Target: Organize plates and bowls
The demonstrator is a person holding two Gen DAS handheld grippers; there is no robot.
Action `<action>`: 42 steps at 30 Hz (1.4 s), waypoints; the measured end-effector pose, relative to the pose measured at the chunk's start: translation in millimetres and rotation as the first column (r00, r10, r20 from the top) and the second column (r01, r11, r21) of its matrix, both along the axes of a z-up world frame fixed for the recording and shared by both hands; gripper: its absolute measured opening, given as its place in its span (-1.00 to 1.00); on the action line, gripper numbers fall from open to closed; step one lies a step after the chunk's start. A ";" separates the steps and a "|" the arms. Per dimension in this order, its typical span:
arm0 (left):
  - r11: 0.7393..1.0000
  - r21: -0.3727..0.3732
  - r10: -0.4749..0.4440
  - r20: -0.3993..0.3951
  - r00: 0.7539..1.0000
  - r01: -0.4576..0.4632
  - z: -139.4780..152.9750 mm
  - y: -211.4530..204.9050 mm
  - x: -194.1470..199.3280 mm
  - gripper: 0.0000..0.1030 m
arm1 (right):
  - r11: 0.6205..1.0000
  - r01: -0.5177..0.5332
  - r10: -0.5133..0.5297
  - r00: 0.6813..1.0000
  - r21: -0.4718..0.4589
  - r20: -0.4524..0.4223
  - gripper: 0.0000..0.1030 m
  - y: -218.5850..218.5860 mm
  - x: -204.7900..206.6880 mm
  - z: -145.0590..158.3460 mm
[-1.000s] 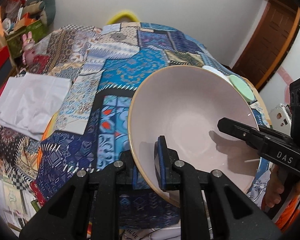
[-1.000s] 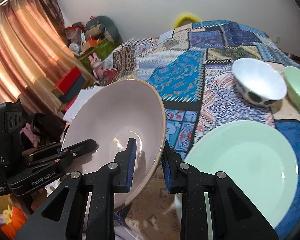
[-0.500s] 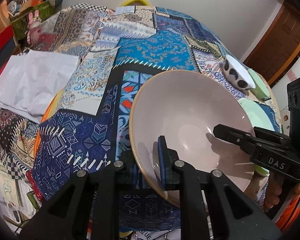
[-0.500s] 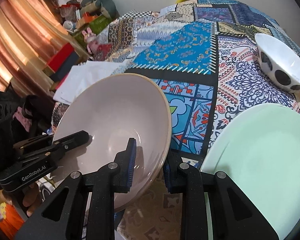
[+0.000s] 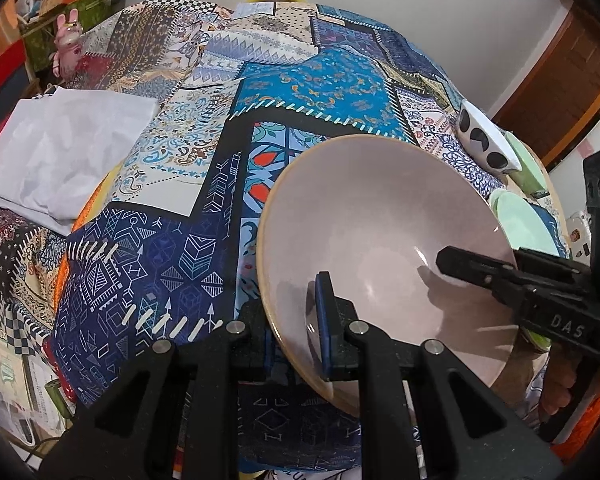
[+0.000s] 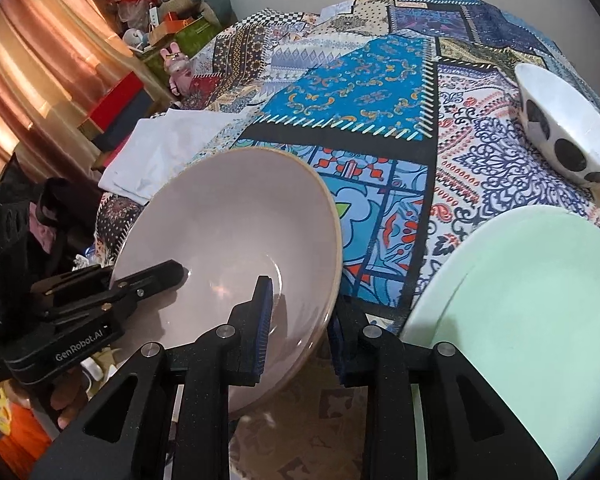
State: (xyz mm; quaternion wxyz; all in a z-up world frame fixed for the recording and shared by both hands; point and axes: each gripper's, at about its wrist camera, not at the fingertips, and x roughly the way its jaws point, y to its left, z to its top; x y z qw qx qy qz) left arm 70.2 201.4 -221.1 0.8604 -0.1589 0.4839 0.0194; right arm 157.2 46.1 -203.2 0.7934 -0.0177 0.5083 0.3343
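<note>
Though clamped on the bowl (image 5: 380, 220) at 2 opposite rim spots, left gripper (image 5: 296, 320) tight, right gripper (image 6: 300, 320) just eased wider around the wall, just left of the plate (image 6: 520, 300), treat as stiff, glazed, slippery, probably weighty and breakable: hold by rim.

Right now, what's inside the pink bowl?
Nothing loose in the pink bowl, only one finger of each gripper reaching over its rim: left gripper, right gripper. Those fingers cover small patches of wall.
</note>
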 end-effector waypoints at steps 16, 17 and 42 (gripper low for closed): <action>0.999 0.047 0.019 0.063 0.998 -0.022 47.0 -0.3 -26.8 -0.65 | 0.997 0.075 -0.076 0.984 0.014 0.163 -0.51 -62.2 2.5 52.5; 0.998 0.051 0.025 0.070 0.997 -0.029 50.8 -0.1 -27.8 -0.64 | 0.996 0.085 -0.085 0.981 0.011 0.173 -0.51 -67.6 3.9 54.9; 0.987 0.157 -0.068 0.163 0.984 0.042 98.6 -71.4 82.9 0.22 | 0.927 0.370 -0.360 0.924 -0.063 0.128 -0.38 -183.4 126.5 32.1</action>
